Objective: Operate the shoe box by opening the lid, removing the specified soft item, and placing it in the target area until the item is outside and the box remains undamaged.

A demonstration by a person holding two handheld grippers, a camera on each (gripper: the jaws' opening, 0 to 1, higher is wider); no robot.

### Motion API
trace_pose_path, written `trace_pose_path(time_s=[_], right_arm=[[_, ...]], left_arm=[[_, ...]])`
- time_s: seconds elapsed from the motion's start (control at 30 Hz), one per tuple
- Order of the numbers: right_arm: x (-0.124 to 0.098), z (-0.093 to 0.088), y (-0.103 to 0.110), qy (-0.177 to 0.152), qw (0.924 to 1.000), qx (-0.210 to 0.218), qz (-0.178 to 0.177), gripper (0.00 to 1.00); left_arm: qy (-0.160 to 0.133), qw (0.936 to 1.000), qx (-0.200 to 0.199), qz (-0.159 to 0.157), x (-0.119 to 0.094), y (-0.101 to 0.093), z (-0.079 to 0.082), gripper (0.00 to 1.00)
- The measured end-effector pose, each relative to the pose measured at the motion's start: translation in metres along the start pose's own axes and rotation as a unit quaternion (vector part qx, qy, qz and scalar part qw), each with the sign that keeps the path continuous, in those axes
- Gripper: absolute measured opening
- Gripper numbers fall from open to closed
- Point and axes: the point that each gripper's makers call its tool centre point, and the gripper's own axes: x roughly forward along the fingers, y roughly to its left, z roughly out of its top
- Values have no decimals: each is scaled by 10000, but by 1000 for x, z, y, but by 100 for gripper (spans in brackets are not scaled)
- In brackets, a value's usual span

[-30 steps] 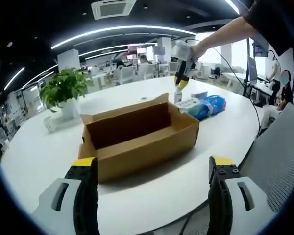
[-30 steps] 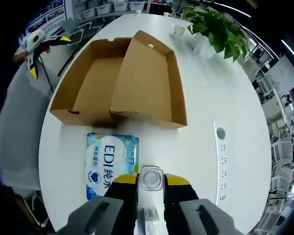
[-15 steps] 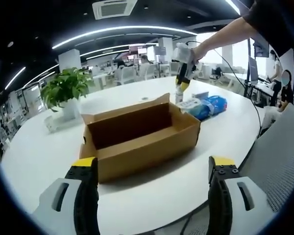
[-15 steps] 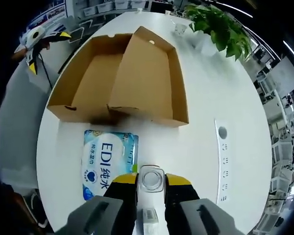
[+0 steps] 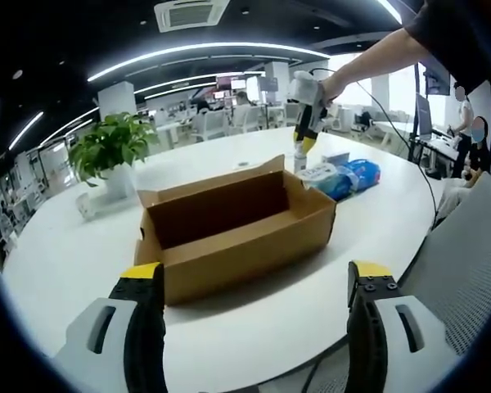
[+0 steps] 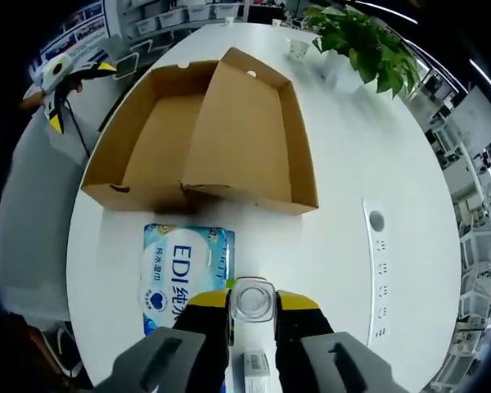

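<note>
Change noted: in the right gripper view we see the shoe box (image 6: 204, 135) and wipes pack (image 6: 184, 274) shifted slightly. We log camera drift only.

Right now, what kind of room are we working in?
Most likely an open-plan office. A large white table holds the box and a potted plant, with rows of desks behind and strip lights on the ceiling.

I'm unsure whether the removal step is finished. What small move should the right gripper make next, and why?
Probably lower and release. The right gripper is shut on a small clear-capped bottle above the white table, beside the blue wipes pack; the cardboard box already lies open and empty.
</note>
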Motion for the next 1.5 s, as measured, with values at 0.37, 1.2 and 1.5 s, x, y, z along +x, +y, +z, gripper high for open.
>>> trace_pose_path(time_s=[0.37, 1.2, 1.5], right_arm=[[3, 1, -4, 20, 9999, -45, -121, 21], [-10, 16, -6, -479, 9968, 535, -338, 34], [-14, 34, -4, -766, 9915, 966, -407, 38]], left_arm=[[-1, 10000, -18, 27, 0, 2, 0, 92], [76, 9997, -220, 86, 1, 6, -4, 95], [227, 9991, -284, 234, 2, 19, -10, 95]])
